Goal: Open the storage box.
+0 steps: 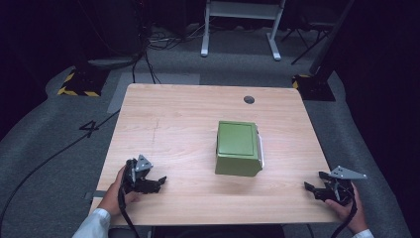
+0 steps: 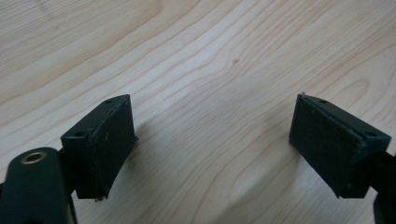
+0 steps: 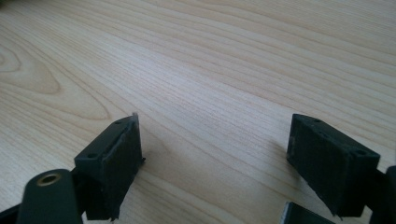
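Observation:
A green box [image 1: 238, 148] with a white strip along its right side lies shut in the middle of the light wooden table [image 1: 168, 124]. My left gripper [image 1: 159, 182] rests low near the table's front left, held by a hand in a white sleeve, and points right toward the box. Its jaws stand wide apart over bare wood [image 2: 212, 135] with nothing between them. My right gripper [image 1: 311, 189] sits at the front right corner and points left. It is open too, and bare wood [image 3: 215, 149] lies between its black pads.
A small dark round grommet [image 1: 249, 99] sits in the tabletop near the far edge. Beyond the table are grey carpet, loose cables, a white desk frame [image 1: 242, 29] and stands with yellow-black striped bases [image 1: 79, 84].

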`<control>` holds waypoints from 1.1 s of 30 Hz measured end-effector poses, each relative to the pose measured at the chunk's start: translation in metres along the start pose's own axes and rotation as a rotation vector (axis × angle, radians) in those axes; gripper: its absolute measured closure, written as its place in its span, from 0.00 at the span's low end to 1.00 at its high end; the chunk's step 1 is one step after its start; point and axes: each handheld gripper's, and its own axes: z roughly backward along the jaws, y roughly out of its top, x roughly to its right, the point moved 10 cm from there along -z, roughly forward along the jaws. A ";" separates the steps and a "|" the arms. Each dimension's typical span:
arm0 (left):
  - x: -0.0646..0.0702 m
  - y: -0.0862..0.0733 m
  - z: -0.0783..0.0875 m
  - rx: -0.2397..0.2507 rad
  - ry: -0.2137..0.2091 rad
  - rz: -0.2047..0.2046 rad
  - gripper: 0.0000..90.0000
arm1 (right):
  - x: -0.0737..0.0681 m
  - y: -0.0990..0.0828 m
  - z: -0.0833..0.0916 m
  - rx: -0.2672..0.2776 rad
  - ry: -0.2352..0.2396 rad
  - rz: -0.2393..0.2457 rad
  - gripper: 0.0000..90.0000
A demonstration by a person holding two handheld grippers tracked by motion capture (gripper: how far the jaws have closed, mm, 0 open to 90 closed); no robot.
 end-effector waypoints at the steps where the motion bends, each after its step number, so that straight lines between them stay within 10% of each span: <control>1: 0.003 0.003 -0.003 -0.001 -0.009 -0.006 0.16 | 0.000 0.000 0.000 0.000 0.000 0.001 0.20; 21: 0.028 0.020 -0.020 -0.008 -0.117 -0.110 0.13 | -0.008 0.019 -0.014 -0.043 0.024 0.048 0.22; 33: 0.028 0.020 -0.020 -0.009 -0.127 -0.119 0.13 | -0.047 0.111 -0.010 0.109 0.128 0.143 0.27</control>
